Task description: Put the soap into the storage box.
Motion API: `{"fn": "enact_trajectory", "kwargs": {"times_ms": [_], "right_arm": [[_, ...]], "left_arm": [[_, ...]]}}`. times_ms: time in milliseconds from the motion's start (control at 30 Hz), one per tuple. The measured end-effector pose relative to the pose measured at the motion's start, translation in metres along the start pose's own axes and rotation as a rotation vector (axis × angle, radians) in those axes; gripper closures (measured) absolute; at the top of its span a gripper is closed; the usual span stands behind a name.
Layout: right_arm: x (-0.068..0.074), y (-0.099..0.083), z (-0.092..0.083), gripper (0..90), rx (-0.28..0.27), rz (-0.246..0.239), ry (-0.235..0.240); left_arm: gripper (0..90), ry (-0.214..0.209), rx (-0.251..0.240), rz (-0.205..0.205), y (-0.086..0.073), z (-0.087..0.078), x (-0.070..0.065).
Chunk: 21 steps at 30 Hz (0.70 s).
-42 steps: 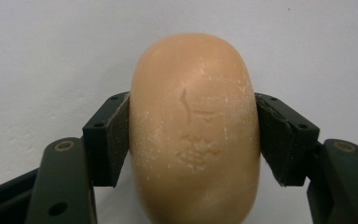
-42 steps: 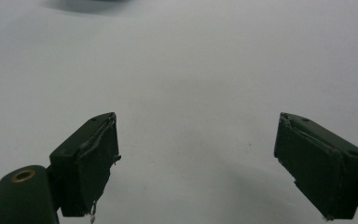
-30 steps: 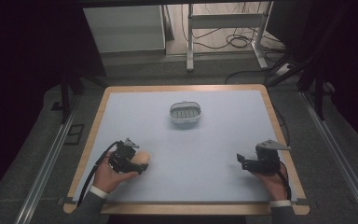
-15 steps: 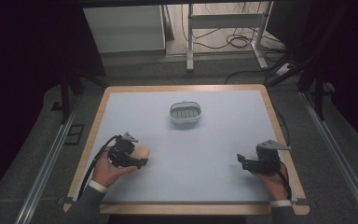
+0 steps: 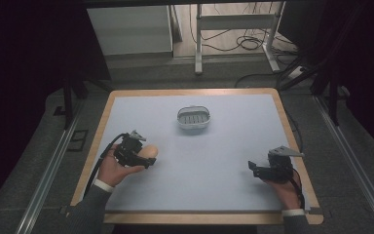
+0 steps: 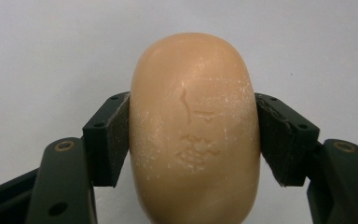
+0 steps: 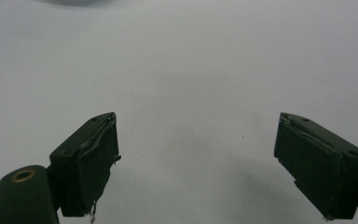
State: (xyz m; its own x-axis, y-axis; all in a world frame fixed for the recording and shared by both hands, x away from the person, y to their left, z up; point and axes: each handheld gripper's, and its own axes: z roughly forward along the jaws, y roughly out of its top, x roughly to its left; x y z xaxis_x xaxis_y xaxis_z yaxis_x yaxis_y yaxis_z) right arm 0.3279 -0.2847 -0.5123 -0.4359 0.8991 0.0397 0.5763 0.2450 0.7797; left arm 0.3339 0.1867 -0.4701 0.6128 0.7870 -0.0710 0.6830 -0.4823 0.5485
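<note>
A tan oval bar of soap (image 6: 193, 126) with stamped marks on its face sits between the black jaws of my left gripper (image 6: 193, 135), which is shut on its two sides. From above, the soap (image 5: 148, 152) and the left gripper (image 5: 146, 157) are over the left part of the white table, a little above its surface. A small white slotted soap dish (image 5: 194, 117) stands at the table's middle back. My right gripper (image 5: 251, 168) rests near the front right corner, open (image 7: 196, 158), with bare table between its jaws.
The white tabletop (image 5: 214, 151) has a wooden rim. Behind the table are a white cabinet (image 5: 129, 29), metal frame legs (image 5: 198, 44) and floor cables (image 5: 246, 44). Rails run along both sides on the floor.
The left gripper with the soap has shifted slightly up and away from the front edge. The right gripper has stayed put.
</note>
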Motion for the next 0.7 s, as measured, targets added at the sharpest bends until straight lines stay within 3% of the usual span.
{"fn": "enact_trajectory", "kwargs": {"times_ms": [700], "right_arm": [[-0.002,0.000,-0.002,13.4,0.000,0.006,-0.005]], "left_arm": [[32.6,0.008,-0.009,0.043,0.018,0.005,0.007]]}}
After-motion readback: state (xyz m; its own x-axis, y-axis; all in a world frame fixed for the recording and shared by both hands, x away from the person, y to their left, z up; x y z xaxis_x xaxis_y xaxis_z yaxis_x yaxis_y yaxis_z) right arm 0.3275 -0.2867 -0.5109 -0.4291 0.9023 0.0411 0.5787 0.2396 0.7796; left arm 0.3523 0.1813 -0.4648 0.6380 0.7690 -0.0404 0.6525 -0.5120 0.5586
